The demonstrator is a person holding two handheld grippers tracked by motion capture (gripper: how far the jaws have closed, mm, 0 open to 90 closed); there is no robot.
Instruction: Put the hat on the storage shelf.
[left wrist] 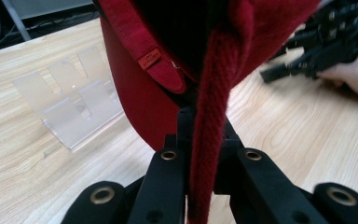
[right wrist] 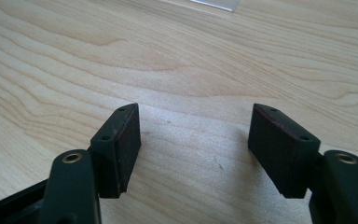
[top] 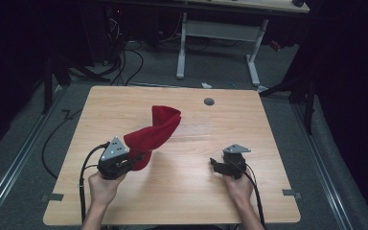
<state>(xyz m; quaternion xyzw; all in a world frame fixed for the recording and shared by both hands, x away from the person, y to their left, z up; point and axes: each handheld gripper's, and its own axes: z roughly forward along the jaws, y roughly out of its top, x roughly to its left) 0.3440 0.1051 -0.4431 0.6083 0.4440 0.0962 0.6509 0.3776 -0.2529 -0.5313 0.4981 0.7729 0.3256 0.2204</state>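
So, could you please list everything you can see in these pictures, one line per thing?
red knit hat: one, red, held up over the table's left half by its edge.
clear plastic stand: one, transparent, on the table beside the hat.
grommet: one, grey, far side of the tabletop.
table: one, light wood.
desk frame: one, white, on the floor beyond.
left gripper: black, shut on the hat.
right gripper: black, jaws open, nothing between them, low over the table.
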